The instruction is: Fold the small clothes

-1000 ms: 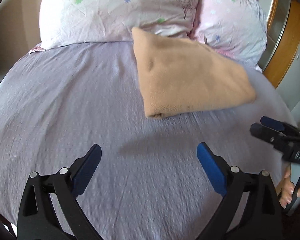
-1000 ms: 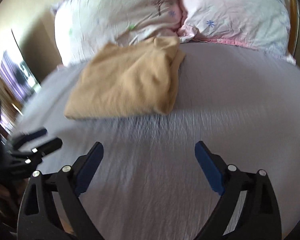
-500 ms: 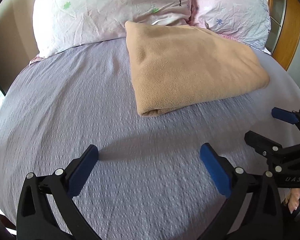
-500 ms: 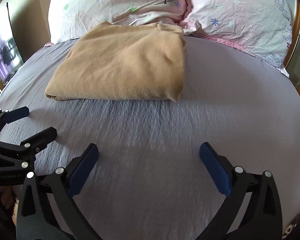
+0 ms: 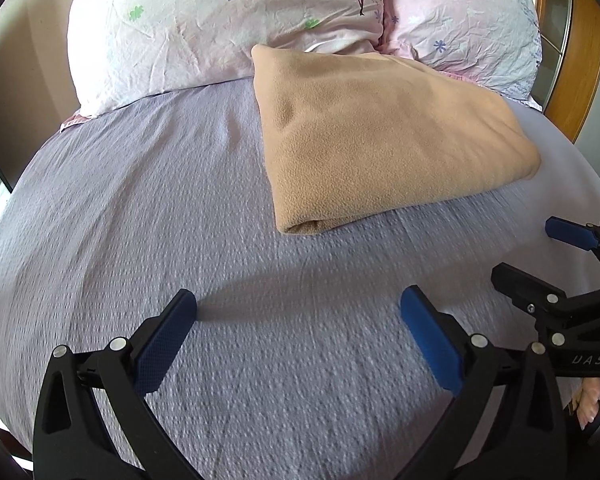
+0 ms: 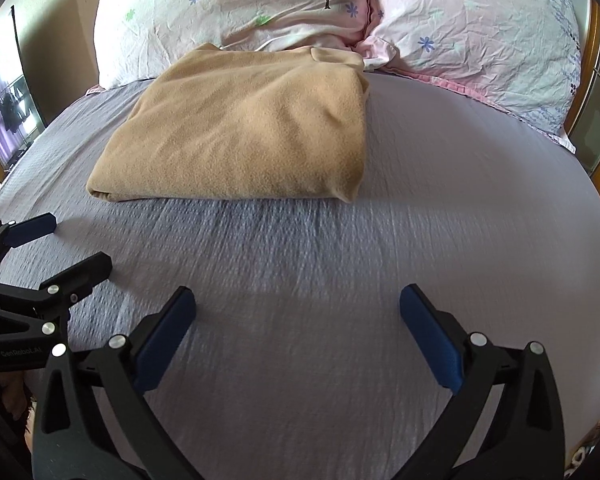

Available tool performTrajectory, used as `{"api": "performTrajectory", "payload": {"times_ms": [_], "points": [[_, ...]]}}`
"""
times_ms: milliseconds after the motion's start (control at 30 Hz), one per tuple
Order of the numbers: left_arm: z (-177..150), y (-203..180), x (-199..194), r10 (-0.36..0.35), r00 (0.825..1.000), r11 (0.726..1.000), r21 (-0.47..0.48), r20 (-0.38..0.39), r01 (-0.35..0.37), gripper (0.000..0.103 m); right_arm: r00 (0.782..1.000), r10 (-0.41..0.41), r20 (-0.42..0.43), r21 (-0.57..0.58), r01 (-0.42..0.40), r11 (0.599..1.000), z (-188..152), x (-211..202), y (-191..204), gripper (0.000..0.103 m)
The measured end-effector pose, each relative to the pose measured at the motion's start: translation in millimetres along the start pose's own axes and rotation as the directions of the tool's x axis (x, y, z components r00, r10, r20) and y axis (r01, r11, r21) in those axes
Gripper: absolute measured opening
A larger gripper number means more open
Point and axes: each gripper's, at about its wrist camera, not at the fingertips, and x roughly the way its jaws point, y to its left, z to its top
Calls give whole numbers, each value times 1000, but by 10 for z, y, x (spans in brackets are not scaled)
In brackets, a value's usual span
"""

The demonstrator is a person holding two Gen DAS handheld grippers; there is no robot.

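Note:
A tan fleece garment (image 5: 384,140) lies folded into a thick rectangle on the lilac bedsheet (image 5: 140,208), its far edge against the pillows. It also shows in the right wrist view (image 6: 248,132). My left gripper (image 5: 298,312) is open and empty, hovering over bare sheet short of the garment's near fold. My right gripper (image 6: 298,310) is open and empty, also short of the garment. Each gripper shows at the edge of the other's view: the right one (image 5: 540,256) and the left one (image 6: 60,240), both open.
Two pale floral pillows (image 5: 228,24) (image 5: 472,20) lean at the head of the bed. A wooden bed frame (image 5: 584,56) runs along the right. A wall and a dark screen (image 6: 8,96) stand at the left.
Both grippers have swung to face the folded garment and come nearer to it; it now looks larger and more central. Both jaws stayed open and empty.

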Motion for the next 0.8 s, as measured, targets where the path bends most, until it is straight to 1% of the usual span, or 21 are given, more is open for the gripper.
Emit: {"api": "performTrajectory", "payload": {"times_ms": [800], "points": [[1, -1, 1, 0, 1000, 1000, -1, 0, 0, 102, 1000, -5, 0, 5, 5, 1000, 2, -1, 13, 101]]}}
